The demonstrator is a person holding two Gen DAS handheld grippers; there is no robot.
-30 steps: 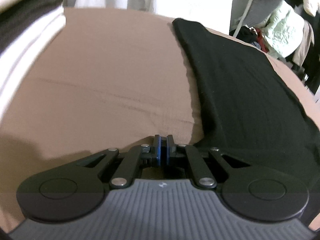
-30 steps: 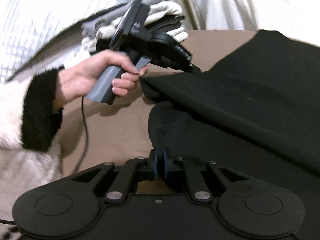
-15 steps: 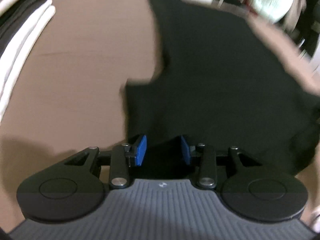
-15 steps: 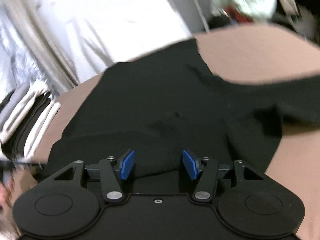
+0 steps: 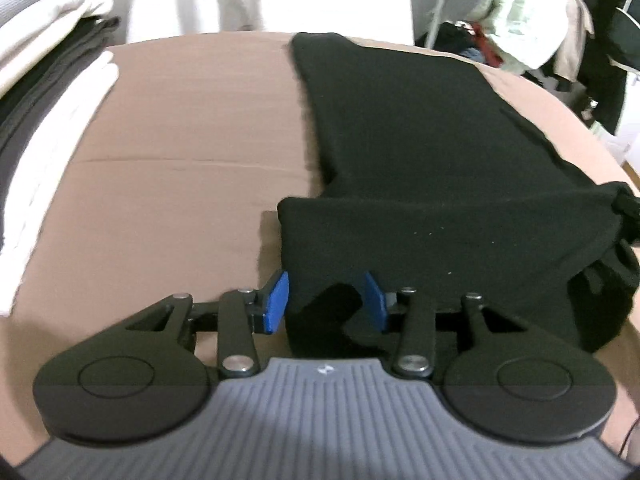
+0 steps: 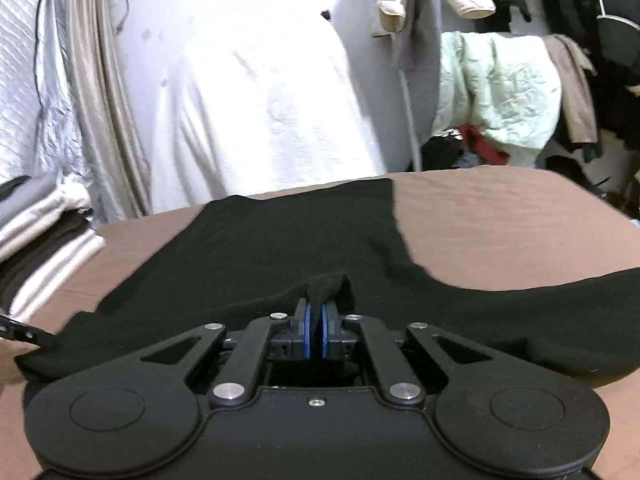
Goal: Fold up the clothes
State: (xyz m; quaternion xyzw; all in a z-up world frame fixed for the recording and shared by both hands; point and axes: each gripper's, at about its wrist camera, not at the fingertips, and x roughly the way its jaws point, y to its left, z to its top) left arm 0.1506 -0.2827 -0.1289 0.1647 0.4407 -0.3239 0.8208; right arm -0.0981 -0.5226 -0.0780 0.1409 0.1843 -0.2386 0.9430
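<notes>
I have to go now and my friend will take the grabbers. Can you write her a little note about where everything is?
Left gripper: open, its blue pads astride the near edge of the black garment, not clamped.
Right gripper: shut on a pinch of the same garment.
The garment lies on the brown surface, its near part doubled over.
Folded clothes are stacked at the left.
Left to do: close the left gripper, finish folding.

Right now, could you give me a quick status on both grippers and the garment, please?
Left gripper open, straddling black garment edge. Right gripper shut on a pinch of it. Garment lies on brown surface; folded stack clear, left.
</notes>
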